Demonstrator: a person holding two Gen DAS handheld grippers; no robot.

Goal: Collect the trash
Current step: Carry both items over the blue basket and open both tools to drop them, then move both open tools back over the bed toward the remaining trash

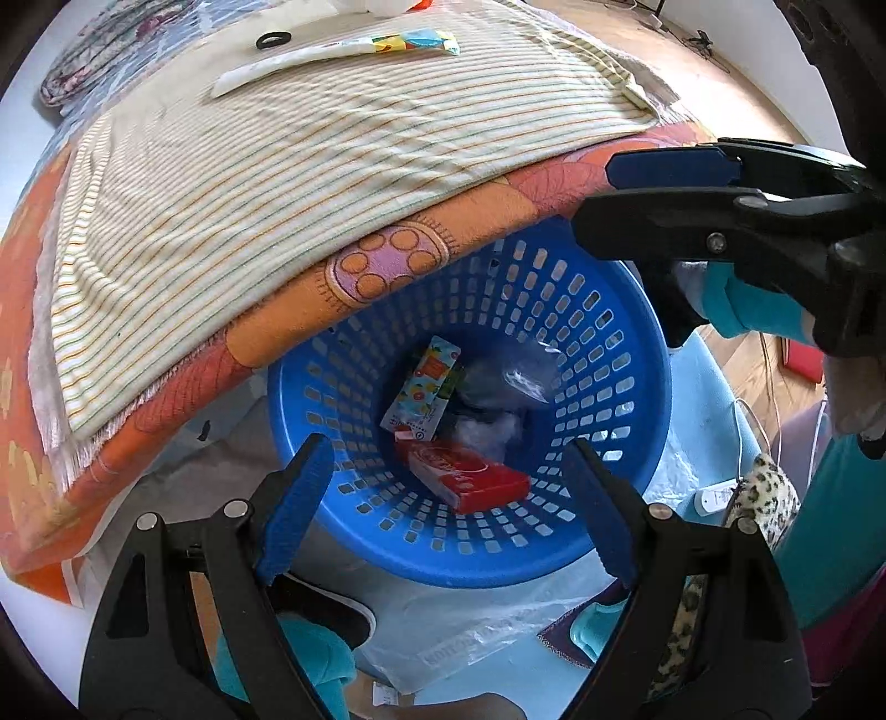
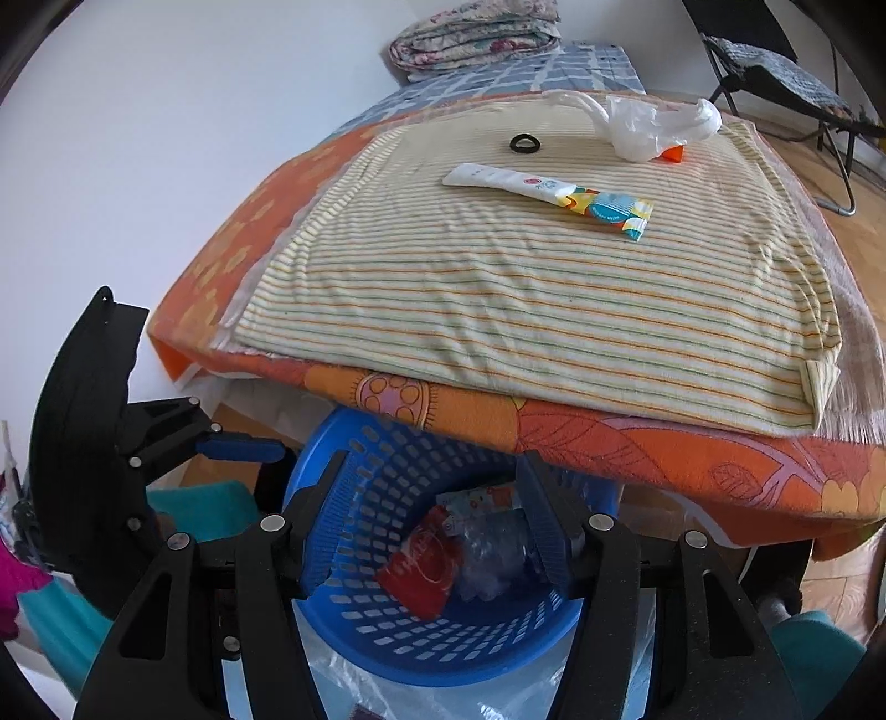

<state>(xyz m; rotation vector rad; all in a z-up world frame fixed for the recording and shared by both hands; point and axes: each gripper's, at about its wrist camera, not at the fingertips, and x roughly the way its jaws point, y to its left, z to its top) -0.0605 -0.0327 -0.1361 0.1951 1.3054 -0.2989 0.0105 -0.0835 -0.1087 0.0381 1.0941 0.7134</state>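
both tongs hang over a blue basket that stands on the floor, tucked partly under the edge of a bed. the left tongs are spread wide with nothing between their blue pads, and the basket's inside shows in the gap. the right tongs are spread wide too and hold nothing; in the left wrist view they also come in from the right, above the basket rim.

down in the basket lie a red box, a printed carton leaning against the wall, and crumpled clear plastic. the right wrist view shows the same red box beside the clear plastic.

the bed carries an orange patterned cover, and a striped cloth lies spread flat on top of that. on the cloth, well apart from the basket, lie a tube with a white end and a colourful end, a black hair tie just beyond it, and a crumpled white plastic bag with something orange poking out from under it. a folded flowered quilt sits at the far end of the bed, by the wall.

a clear plastic sheet lies on the floor under the basket, and a leopard-print thing shows at the right of the left wrist view.
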